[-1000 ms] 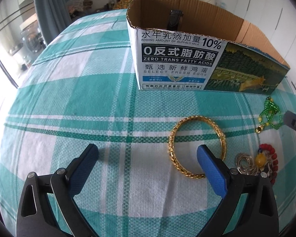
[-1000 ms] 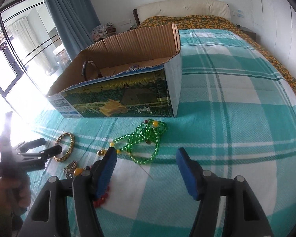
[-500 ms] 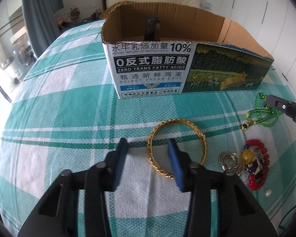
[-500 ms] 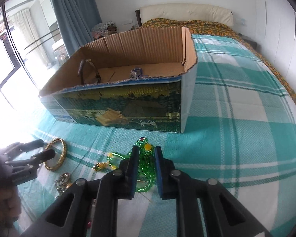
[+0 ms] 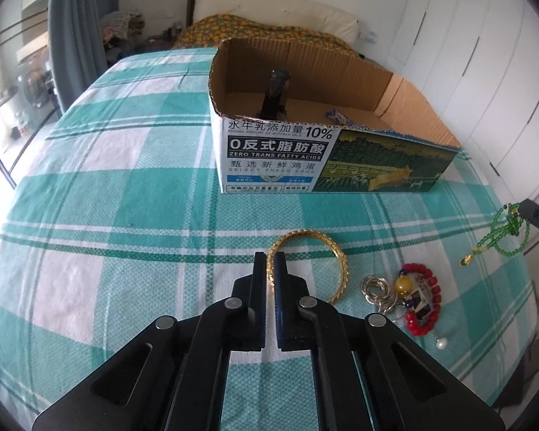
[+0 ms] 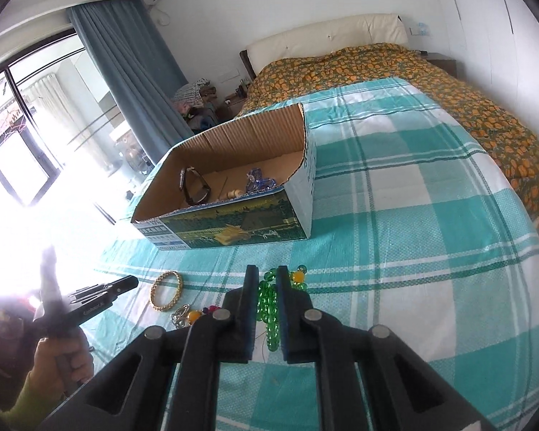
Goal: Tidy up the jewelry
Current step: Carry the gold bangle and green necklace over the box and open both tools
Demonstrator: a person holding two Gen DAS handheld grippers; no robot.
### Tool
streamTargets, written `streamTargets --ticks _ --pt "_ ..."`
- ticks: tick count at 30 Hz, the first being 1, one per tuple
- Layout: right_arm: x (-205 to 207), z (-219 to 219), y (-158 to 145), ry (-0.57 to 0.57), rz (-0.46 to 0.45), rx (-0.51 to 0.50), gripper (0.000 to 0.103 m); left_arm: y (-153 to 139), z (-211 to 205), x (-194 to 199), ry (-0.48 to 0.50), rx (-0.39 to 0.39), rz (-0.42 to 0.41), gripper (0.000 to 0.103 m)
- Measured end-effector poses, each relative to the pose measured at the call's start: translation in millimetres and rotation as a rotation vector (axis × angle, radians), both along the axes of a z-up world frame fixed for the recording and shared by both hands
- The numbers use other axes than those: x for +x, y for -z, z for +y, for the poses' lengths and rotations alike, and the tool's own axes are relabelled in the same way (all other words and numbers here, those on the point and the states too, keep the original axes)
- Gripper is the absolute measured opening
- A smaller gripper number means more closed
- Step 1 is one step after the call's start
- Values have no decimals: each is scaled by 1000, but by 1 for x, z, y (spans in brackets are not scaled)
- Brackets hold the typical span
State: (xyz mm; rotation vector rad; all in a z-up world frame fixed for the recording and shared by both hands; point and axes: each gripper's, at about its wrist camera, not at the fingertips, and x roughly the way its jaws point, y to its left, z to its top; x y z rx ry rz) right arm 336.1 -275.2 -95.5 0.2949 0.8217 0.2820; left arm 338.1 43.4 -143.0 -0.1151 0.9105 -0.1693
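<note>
Between the left gripper's (image 5: pixel 269 256) clamped jaws, gold bangle (image 5: pixel 336 251); between the right's (image 6: pixel 267 273), green beads (image 6: pixel 269 305).

"ZERO TRANS FATTY ACIDS" on box (image 5: pixel 273 154)

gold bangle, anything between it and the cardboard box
Nothing visible. The gold bangle, pinched in the left gripper, faces only bare checked bedsheet up to the cardboard box. The box's printed front wall has to be cleared from above.
</note>
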Motion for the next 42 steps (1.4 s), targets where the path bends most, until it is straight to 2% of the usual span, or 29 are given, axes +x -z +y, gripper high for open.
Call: streamTargets --ticks 14,17,19,20,22,23,24,27,29,31,32,33,34,36,37,42 --pt "-24 7 -48 -50 -103 -60 10 -50 9 -15 14 -88 -67 1" --pt "-25 6 -52 -50 -110 -41 10 -50 9 -13 22 -88 -56 1" --pt "-25 6 -54 -50 -115 -37 10 -40 7 -8 26 -90 -22 3" --pt "-26 7 -54 -51 -116 -36 10 -32 5 -4 24 -94 -3 8" --pt "-26 8 -56 -55 -118 -33 10 -17 2 5 20 -89 35 28" --pt "-27 10 -56 -58 -120 -33 10 -9 -1 9 11 -72 47 42" --pt "-28 11 -57 -61 -121 -34 10 -3 -5 11 8 -50 51 45" --pt "-33 14 -57 -67 -124 -34 10 14 -15 18 12 32 73 44" --pt "-35 15 -56 -71 -122 -28 10 23 -19 21 11 59 96 43" --pt "-37 16 -55 -76 -119 -27 10 30 -22 23 13 78 113 36" --pt "-37 17 -54 -79 -118 -26 10 30 -24 21 11 98 97 29" --pt "-37 18 -54 -81 -117 -24 10 30 -26 21 20 111 96 15" --pt "-37 18 -54 -83 -117 -22 10 30 -28 20 28 118 93 9" --pt "-36 20 -54 -88 -120 -21 8 29 -27 20 37 100 100 3" --pt "-36 20 -56 -90 -124 -18 2 27 -26 20 39 86 103 3" --pt "-32 23 -65 -99 -149 -24 2 -2 -13 11 28 -4 57 3"
